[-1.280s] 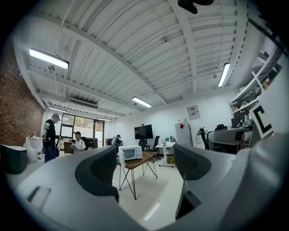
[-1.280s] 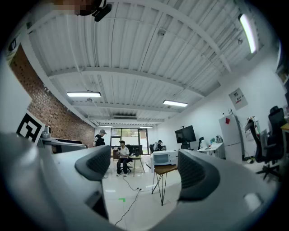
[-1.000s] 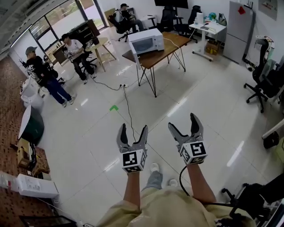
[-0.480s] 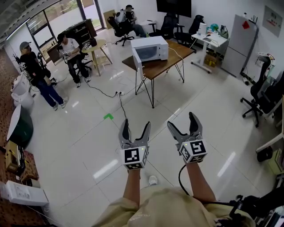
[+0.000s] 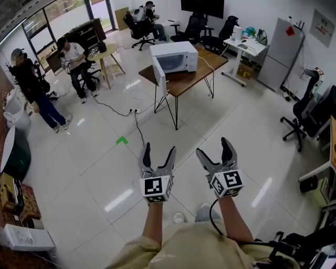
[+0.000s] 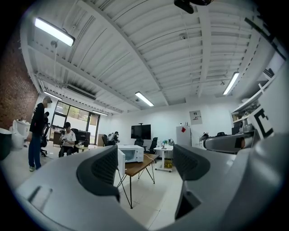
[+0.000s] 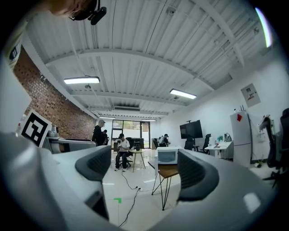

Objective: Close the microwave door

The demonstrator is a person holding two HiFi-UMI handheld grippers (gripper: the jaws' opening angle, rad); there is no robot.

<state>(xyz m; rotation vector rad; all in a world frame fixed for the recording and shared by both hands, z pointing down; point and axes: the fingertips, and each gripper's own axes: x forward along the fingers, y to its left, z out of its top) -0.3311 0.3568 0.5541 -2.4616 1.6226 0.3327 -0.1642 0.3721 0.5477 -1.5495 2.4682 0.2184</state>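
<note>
While the left gripper [image 5: 158,151] and right gripper [image 5: 214,148] hang empty, jaws apart, the floor cable [image 5: 137,128] may trip the approach to the microwave door [image 5: 159,80].

The room is bright and evenly lit. Ceiling strip lights [image 6: 54,31] give most of the light, and daylight comes through the windows [image 5: 63,13] at the far left. The glossy floor [image 5: 236,126] throws back pale streaks of glare [image 5: 118,200], and shadows are faint. The head view is sharp but bows at its edges. Both gripper views are fisheye rounds with black corners. In them the near jaws are soft and out of focus, while the far room is clearer.
</note>
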